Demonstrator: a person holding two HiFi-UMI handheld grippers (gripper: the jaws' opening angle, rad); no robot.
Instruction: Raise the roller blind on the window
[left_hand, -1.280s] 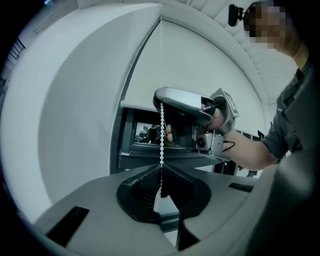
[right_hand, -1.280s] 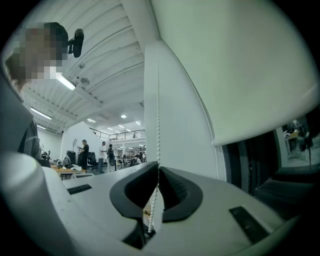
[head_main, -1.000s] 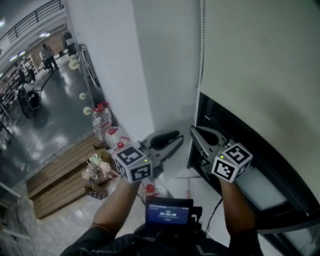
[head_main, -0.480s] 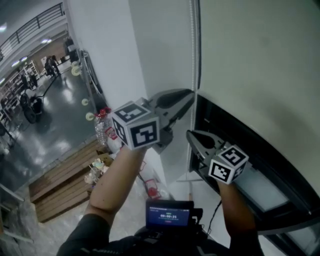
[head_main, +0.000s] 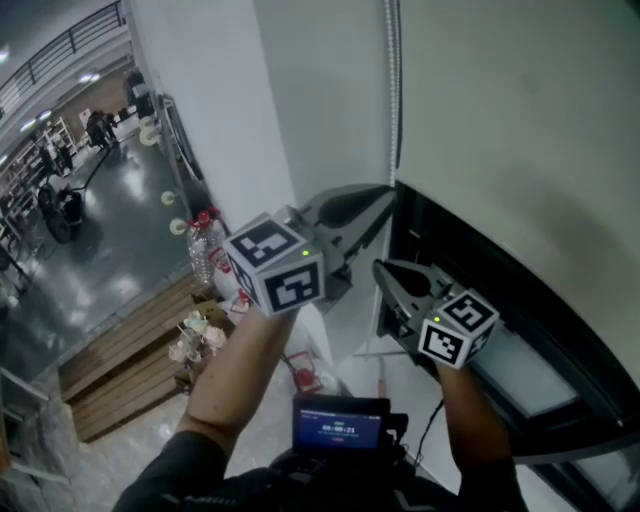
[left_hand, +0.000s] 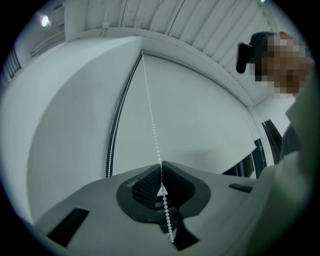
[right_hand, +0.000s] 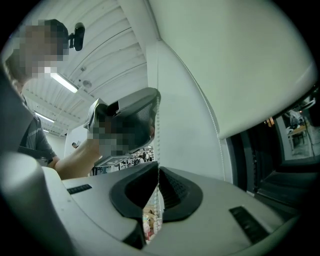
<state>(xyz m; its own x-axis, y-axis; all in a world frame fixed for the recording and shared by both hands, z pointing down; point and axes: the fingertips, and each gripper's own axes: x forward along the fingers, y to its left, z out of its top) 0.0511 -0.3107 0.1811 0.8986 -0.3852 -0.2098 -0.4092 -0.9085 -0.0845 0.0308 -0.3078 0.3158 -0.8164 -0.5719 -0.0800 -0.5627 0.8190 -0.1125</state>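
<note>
Left gripper (head_main: 386, 194) is pinched shut on the bead chain (head_main: 393, 90), at the roller blind's (head_main: 520, 120) lower left corner. Right gripper (head_main: 383, 269) sits just below it, also clamped on the chain. The blind covers the upper window (head_main: 480, 275), and dark glass shows under its bottom edge.

Writing: the screen (head_main: 340, 426) at the head view's bottom edge shows one line of digits, too small to read. The marker cubes (head_main: 278, 262) carry square black-and-white patterns only.

View differences:
- Left gripper view: the pads (left_hand: 145, 186) are together, with the chain (left_hand: 152, 130) running up the blind (left_hand: 200, 125) to its top corner.
- Right gripper view: jaws are closed on one chain run (right_hand: 158, 150), with the left gripper (right_hand: 157, 97) on the same run above. A second run (right_hand: 212, 120) hangs free beside it.
- Head view only: red-capped bottles (head_main: 203, 245) and wooden pallets (head_main: 130, 350) below.
</note>
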